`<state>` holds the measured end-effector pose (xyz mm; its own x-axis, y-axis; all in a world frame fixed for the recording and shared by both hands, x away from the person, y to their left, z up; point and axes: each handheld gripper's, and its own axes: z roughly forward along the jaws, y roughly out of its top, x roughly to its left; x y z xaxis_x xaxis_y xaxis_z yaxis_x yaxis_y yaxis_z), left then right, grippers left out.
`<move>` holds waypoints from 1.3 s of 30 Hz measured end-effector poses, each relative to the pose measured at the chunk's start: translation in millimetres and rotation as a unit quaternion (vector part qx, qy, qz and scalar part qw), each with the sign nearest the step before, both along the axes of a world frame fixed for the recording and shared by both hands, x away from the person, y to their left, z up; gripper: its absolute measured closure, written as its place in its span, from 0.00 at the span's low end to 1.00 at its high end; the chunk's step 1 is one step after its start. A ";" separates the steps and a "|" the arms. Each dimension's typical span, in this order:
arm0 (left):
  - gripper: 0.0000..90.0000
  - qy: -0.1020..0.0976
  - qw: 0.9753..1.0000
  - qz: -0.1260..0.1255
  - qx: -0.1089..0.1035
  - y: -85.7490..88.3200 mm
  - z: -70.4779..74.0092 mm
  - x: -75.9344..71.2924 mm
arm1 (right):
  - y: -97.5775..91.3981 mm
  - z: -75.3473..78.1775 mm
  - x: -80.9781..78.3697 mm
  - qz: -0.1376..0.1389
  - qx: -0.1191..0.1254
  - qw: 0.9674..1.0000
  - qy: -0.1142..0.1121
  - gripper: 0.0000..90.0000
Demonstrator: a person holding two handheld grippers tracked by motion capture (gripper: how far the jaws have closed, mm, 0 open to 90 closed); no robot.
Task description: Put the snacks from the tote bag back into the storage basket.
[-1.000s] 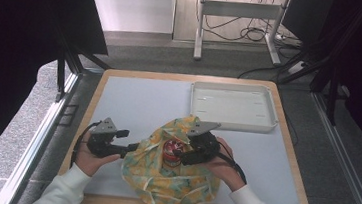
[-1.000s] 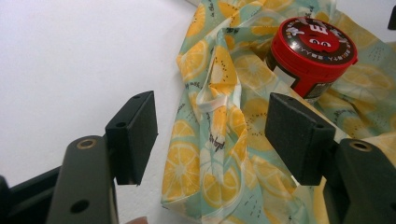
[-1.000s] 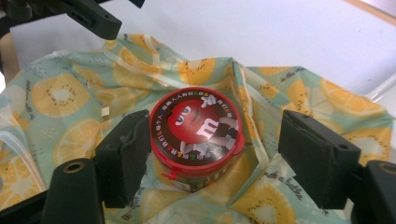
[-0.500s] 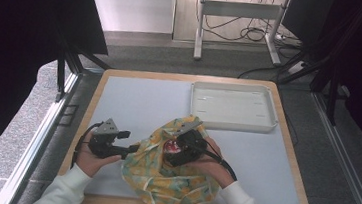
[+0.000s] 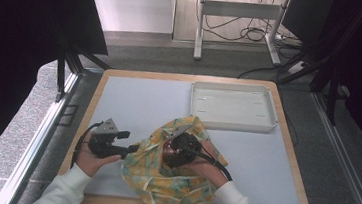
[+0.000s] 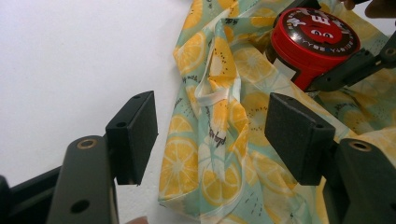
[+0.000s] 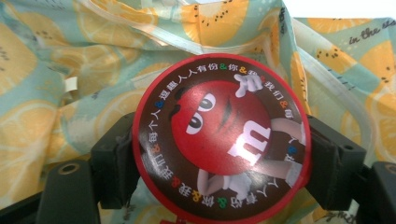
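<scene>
A cloth bag (image 5: 171,181) printed with yellow lemons lies crumpled at the table's near edge. My right gripper (image 5: 170,151) is shut on a round red tin (image 5: 168,148) and holds it over the bag's middle. In the right gripper view, the tin (image 7: 219,135) with its red cartoon lid sits between both pads of my right gripper (image 7: 219,156), whose jaws have just been closing on it. At the bag's left edge my left gripper (image 6: 210,135) stands open, with a fold of the bag (image 6: 219,158) between its pads but not pinched. The tin (image 6: 313,35) shows beyond it.
A white shallow tray (image 5: 232,119) sits at the table's far right. A pale grey mat (image 5: 138,103) covers the wooden tabletop. Dark frame posts stand to the left and right of the table.
My right gripper has moved left and lower with the tin, further in over the bag. The left gripper has stayed where it was.
</scene>
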<state>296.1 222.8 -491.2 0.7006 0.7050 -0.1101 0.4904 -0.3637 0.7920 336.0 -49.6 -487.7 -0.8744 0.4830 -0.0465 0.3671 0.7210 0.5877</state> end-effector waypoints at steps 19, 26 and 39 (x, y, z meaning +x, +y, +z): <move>0.39 0.001 1.000 -0.002 0.003 -1.3 -1.2 0.4 | -3.8 17.8 -5.2 0.011 0.024 1.000 -0.008 0.28; 0.39 0.001 1.000 0.000 0.002 -1.1 -1.5 0.4 | -6.7 27.0 -7.9 0.015 0.038 0.999 -0.015 0.28; 0.39 0.000 1.000 0.003 0.002 -0.5 -1.2 0.4 | -15.9 46.9 -11.5 0.015 0.065 0.997 -0.028 0.28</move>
